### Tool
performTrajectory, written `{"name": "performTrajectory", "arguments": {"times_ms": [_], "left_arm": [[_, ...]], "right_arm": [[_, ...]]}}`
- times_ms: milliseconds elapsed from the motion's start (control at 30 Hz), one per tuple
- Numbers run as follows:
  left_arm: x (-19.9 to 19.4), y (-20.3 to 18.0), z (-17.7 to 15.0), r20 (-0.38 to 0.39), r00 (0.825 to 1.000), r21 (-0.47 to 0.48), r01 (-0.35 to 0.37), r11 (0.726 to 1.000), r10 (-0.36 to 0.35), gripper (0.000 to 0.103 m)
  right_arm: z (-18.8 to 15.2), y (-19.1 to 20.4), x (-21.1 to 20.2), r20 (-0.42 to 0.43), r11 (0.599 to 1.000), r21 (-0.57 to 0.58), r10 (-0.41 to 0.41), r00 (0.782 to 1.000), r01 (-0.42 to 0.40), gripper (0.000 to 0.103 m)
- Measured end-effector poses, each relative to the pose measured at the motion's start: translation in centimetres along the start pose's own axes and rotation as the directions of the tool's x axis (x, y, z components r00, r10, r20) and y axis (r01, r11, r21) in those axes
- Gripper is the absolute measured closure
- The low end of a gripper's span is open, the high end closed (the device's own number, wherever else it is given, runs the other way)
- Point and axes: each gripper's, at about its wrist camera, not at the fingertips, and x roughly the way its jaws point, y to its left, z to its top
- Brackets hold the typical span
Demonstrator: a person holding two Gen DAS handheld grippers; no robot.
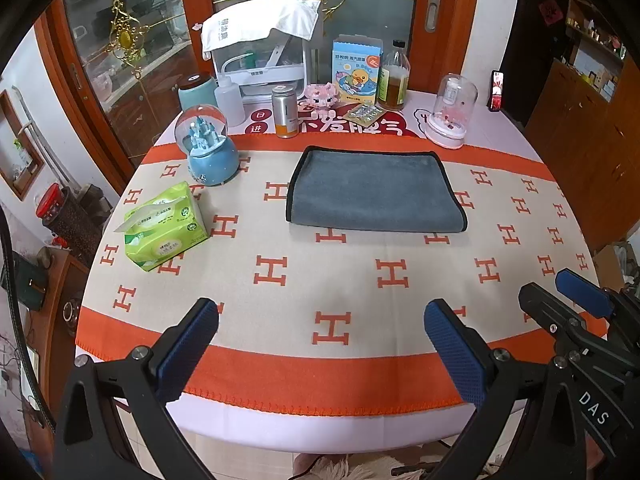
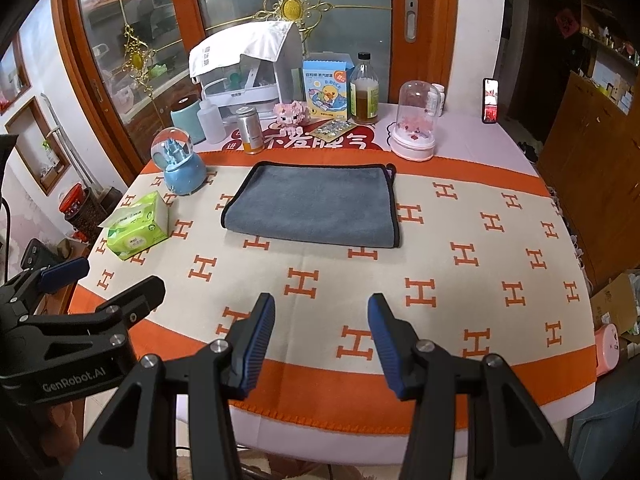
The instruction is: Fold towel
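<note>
A grey towel [image 1: 374, 192] with black trim lies flat in a folded rectangle on the far half of the table, on a beige cloth with orange H marks [image 1: 332, 280]. It also shows in the right wrist view [image 2: 316, 204]. My left gripper [image 1: 320, 328] is open and empty above the table's near edge, well short of the towel. My right gripper [image 2: 322, 320] is open and empty, also at the near edge. Each gripper shows at the side of the other's view: the right gripper [image 1: 560, 292] and the left gripper [image 2: 108, 276].
A green tissue pack [image 1: 164, 226] and a blue snow globe [image 1: 210, 146] stand left of the towel. A glass dome [image 1: 452, 112], a bottle [image 1: 394, 76], a duck box [image 1: 356, 70], a tin [image 1: 285, 110] and a white appliance [image 1: 260, 48] line the back.
</note>
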Motion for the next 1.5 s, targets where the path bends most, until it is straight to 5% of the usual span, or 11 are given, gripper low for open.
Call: {"name": "performTrajectory", "arguments": {"times_ms": [1500], "left_arm": [[0.5,1.2,0.1,-0.001,1.000,0.015,0.010,1.000,-0.010,0.001]], "right_arm": [[-0.8,1.1,0.7,-0.016,1.000,-0.003,0.002,1.000,-0.002,0.054]]}}
